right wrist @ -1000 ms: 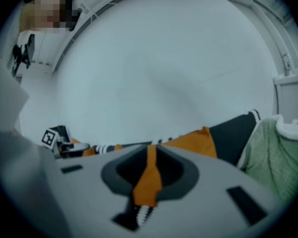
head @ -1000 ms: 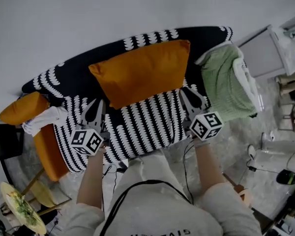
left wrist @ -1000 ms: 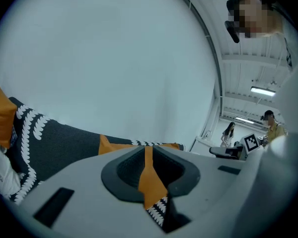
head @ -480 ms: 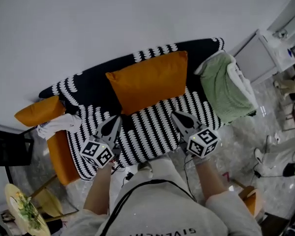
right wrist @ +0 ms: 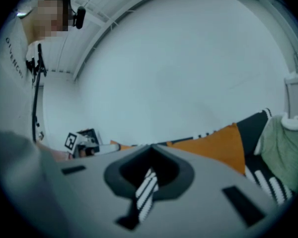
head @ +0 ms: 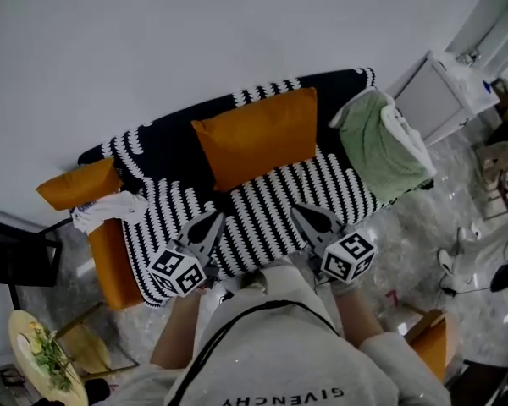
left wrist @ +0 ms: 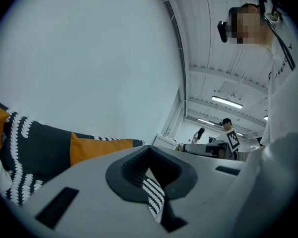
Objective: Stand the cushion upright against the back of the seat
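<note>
While both claws hang clear of it at my end, the sofa (head: 267, 205) fills the middle of the head view, its striped seat bare in front and its dark back against the wall. The cushion (head: 258, 138) stands at the centre of the sofa, lower edge on the seat and broad face leaning on the back, so I judge it upright already, or a nudge short of it. A green blanket (head: 377, 146) is draped over the sofa's right end, well apart from the cushion; an end cushion (head: 78, 184) and a white cloth (head: 110, 208) sit at the left end. The left claw (head: 210, 223) and right claw (head: 307, 218) are both clenched on nothing, tips over the seat's front edge; each claw's view shows only a sliver of striped cover past the closed jaws. I expect the cushion to be light and soft, its filling sagging and folding if pinched at one corner, and its cloth may slide a little on the cover. If it needs setting straighter, I would take it by the two upper corners or the side seams, one claw each, and press its foot back into the crease.
</note>
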The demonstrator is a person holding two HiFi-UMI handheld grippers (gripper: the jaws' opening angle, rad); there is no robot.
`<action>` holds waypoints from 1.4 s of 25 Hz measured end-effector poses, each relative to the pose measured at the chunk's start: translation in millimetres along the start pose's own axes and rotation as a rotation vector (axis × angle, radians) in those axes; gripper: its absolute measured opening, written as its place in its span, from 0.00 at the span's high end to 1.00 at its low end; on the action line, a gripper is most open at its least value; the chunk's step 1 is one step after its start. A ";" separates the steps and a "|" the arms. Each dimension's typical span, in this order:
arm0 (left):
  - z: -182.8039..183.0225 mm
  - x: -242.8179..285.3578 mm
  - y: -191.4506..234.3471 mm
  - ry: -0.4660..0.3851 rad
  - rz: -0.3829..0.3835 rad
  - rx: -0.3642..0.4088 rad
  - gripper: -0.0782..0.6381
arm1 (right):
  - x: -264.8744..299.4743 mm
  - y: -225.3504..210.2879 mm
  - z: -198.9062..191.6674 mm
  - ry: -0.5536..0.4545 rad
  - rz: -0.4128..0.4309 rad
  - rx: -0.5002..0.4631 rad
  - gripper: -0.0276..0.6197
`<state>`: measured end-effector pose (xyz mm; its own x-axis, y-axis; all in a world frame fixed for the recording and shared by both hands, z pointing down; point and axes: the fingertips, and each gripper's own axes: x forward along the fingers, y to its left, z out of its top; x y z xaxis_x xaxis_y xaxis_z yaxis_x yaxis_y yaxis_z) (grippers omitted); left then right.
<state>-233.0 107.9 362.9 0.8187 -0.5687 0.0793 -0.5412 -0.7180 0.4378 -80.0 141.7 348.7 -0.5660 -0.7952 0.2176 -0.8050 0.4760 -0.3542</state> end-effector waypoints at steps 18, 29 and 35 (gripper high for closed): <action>1.8 -24.1 -31.6 0.002 0.013 -0.049 0.86 | -21.6 33.8 2.8 0.046 0.064 0.011 0.93; -8.7 -22.5 -54.7 0.012 0.028 -0.066 0.86 | -36.6 27.9 -5.3 0.065 0.090 0.036 0.93; -16.4 -25.7 -63.9 0.001 0.054 -0.073 0.86 | -43.4 24.8 -11.1 0.063 0.112 0.048 0.93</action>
<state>-216.3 174.9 347.7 0.7891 -0.6052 0.1052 -0.5687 -0.6551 0.4974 -77.4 192.2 340.6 -0.6629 -0.7124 0.2305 -0.7278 0.5408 -0.4217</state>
